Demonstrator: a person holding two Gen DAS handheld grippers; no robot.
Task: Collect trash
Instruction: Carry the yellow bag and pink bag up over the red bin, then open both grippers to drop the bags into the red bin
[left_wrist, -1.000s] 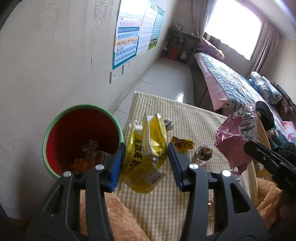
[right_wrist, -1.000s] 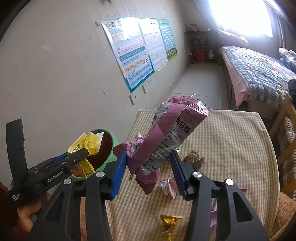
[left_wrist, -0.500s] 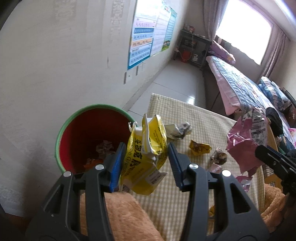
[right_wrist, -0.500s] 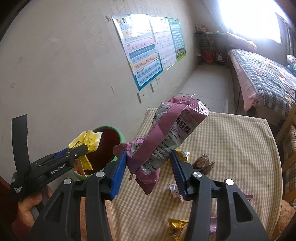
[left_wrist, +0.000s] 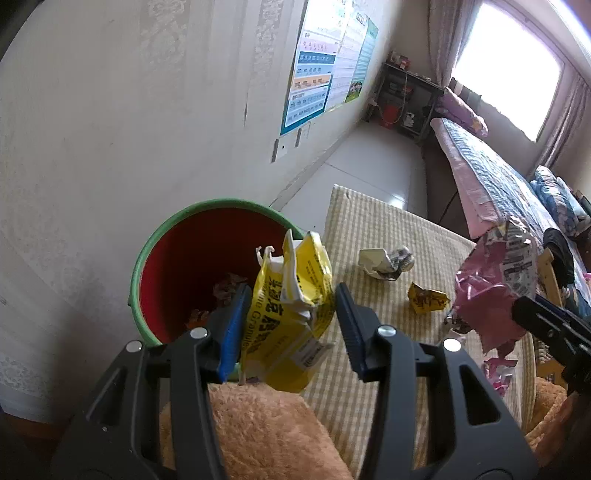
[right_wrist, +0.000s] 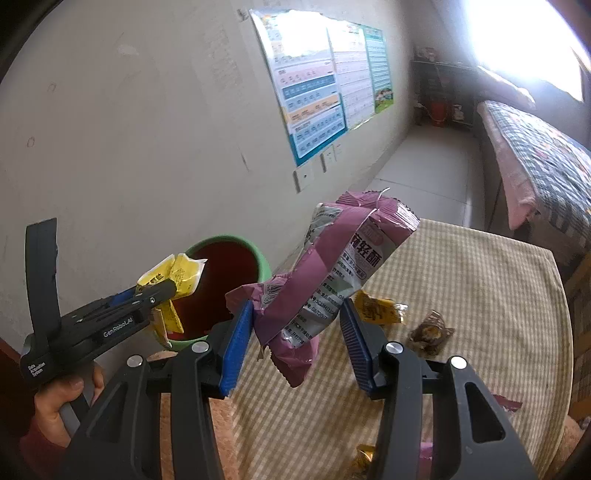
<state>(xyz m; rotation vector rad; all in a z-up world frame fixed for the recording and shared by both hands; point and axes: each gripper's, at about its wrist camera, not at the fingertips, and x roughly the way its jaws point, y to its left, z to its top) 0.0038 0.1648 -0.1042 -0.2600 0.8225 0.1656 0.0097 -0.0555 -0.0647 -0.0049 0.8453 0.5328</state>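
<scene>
here, the left gripper (left_wrist: 290, 325) is clamped on a crumpled yellow packet (left_wrist: 291, 314) printed "granules", held at the rim of a green bin (left_wrist: 207, 206) with a red inside. the right gripper (right_wrist: 295, 332) pinches a pink snack bag (right_wrist: 332, 273) bearing chinese characters above the checked tablecloth (right_wrist: 480, 295). more wrappers (right_wrist: 380, 314) lie on that cloth.

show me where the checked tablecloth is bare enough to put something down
The far end of the checked tablecloth toward the bed is bare, as is its right side beyond the brown wrapper. It is crowded near the grippers: yellow wrapper, crumpled white paper, pink scraps and the bin at the near left corner.
</scene>
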